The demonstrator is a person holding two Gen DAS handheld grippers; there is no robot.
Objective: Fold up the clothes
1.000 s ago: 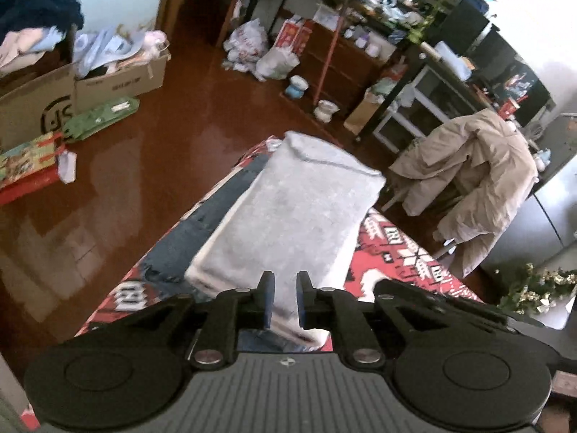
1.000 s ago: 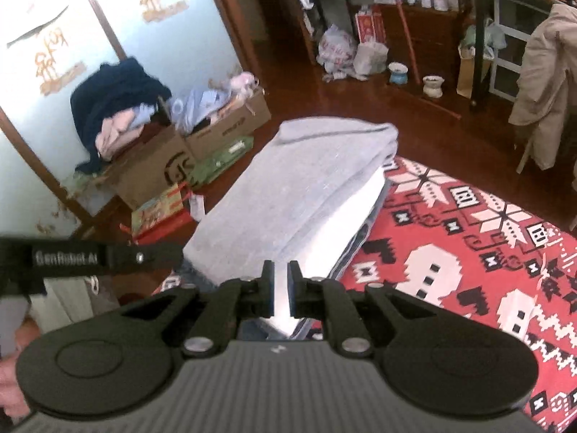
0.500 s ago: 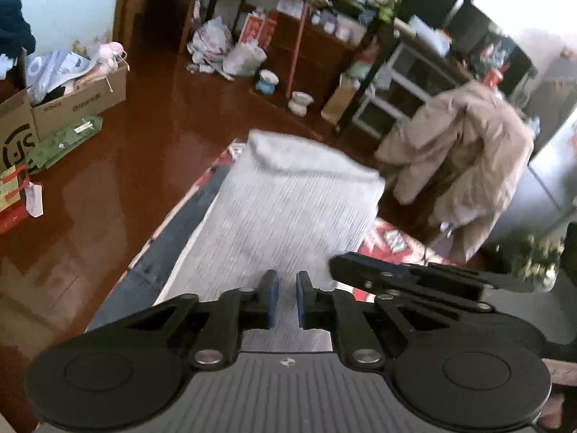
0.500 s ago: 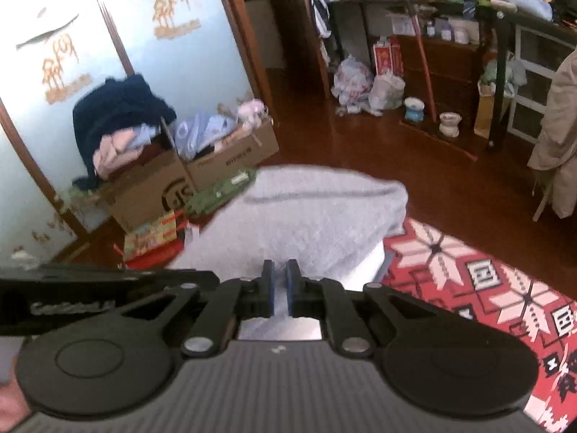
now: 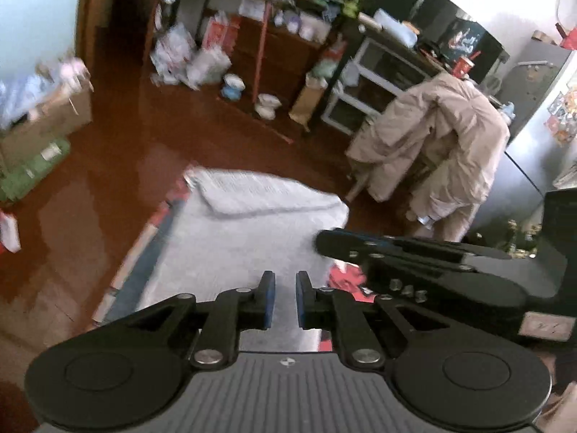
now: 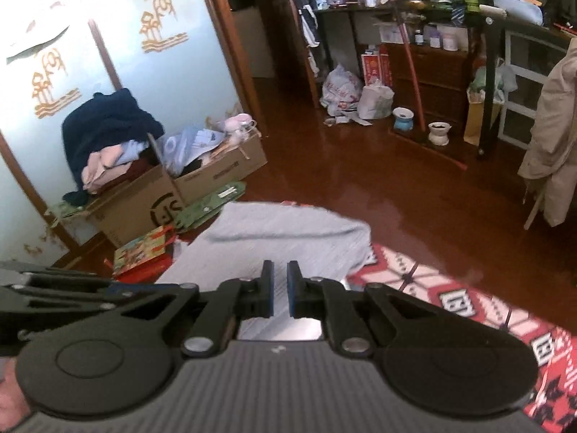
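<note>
A grey garment (image 5: pixel 252 238) lies lengthwise on a red patterned cloth (image 6: pixel 450 296), its far end doubled over into a thick fold (image 6: pixel 288 227). My left gripper (image 5: pixel 285 281) is shut on the garment's near edge, with grey cloth showing between its blue pads. My right gripper (image 6: pixel 280 270) is shut on the same edge, close beside the left one. It also appears side-on in the left wrist view, and its fingers (image 5: pixel 360 249) lie over the garment's right side. A blue denim strip (image 5: pixel 144 270) shows under the garment's left edge.
Cardboard boxes (image 6: pixel 173 195) heaped with clothes stand on the wooden floor at the left. A beige coat (image 5: pixel 440 137) hangs over a chair at the right. Shelves (image 5: pixel 281 36), plastic bags (image 6: pixel 346 90) and small pots line the far wall.
Both grippers moved forward and down with the grey garment. Its raised far end has come down and now lies folded over. The grippers stand closer together.
</note>
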